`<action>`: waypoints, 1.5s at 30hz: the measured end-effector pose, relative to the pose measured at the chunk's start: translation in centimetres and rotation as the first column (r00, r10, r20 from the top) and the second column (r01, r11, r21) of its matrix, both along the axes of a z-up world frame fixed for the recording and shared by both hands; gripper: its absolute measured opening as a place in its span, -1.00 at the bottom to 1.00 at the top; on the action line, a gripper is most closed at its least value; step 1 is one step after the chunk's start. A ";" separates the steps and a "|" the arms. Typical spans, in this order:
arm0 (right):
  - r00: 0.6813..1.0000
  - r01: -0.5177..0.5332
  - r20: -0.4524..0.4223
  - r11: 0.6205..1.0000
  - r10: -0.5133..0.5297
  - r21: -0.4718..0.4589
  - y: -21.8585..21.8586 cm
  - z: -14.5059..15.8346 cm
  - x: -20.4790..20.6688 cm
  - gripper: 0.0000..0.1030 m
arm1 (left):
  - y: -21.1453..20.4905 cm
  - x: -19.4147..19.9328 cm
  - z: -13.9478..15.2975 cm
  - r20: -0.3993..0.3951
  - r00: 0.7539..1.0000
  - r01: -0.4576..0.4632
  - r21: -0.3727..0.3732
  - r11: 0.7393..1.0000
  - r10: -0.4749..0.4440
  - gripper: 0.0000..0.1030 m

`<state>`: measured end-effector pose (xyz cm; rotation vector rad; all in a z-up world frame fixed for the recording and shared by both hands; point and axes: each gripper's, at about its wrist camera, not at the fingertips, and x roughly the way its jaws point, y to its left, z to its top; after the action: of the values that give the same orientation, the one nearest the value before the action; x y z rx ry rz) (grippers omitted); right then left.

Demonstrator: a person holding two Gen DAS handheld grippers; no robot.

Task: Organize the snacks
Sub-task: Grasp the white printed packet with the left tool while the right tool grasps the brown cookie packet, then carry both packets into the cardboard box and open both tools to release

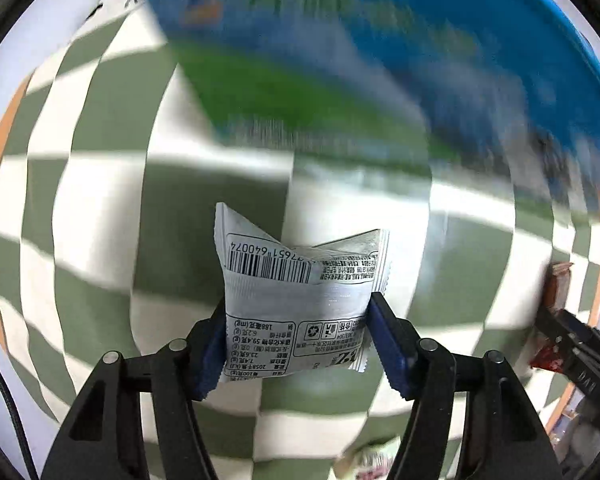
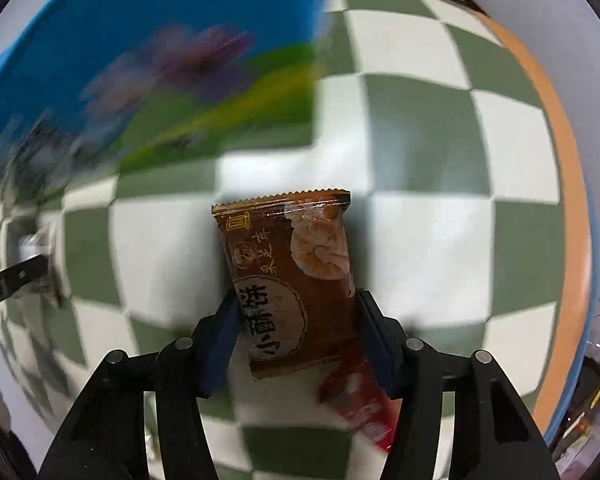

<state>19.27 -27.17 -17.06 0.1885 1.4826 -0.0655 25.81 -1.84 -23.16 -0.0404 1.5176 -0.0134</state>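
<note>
The left gripper (image 1: 298, 340) pinched a white snack packet (image 1: 300, 300) by its sides above the checkered tablecloth (image 1: 92, 208). The right gripper (image 2: 298, 336) clamped a brown biscuit packet (image 2: 292, 280) — a red wrapper (image 2: 360, 408) lay just beneath. Both packets were soft and puffy, so either might have slipped or twisted — or the red wrapper snagged.

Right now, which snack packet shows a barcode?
The silvery white snack packet in the left hand-held gripper. The brown biscuit packet in the right hand-held gripper shows a picture and lettering instead.

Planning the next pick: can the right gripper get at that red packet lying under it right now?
Probably not: the right gripper is shut on the brown snack packet, which covers part of the red packet lying on the checkered cloth.
</note>
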 end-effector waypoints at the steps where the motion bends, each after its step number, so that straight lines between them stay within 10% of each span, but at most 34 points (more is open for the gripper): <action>1: 1.000 -0.007 -0.004 1.000 0.007 0.011 0.5 0.0 -0.5 0.16 | 0.0 -0.7 0.0 -0.035 0.999 0.001 -0.011 1.000 -0.001 0.21; 13: 0.996 0.025 -0.085 0.994 -0.016 0.109 4.2 -2.0 -4.2 0.22 | -2.5 -6.3 -4.0 -0.143 0.987 0.070 -0.009 0.998 -0.070 0.28; 23: 0.999 0.028 -0.024 0.995 -0.025 0.097 4.1 -1.3 -5.3 0.13 | -4.2 -7.2 -1.5 -0.096 0.993 0.061 -0.044 0.997 -0.065 -0.02; 33: 0.993 0.015 0.108 0.980 -0.037 0.200 3.2 6.6 -3.7 0.13 | -5.7 -5.6 3.3 -0.042 0.996 0.071 -0.110 0.991 -0.076 -0.05; 45: 0.959 -0.035 0.280 0.967 -0.038 0.253 2.1 16.1 1.5 0.13 | -6.0 3.5 18.7 0.182 0.978 0.144 -0.236 0.961 -0.102 -0.05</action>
<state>20.75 -25.10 -0.98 0.3920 1.2006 0.1483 29.27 -7.81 -4.48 -0.1412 1.3402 -0.3009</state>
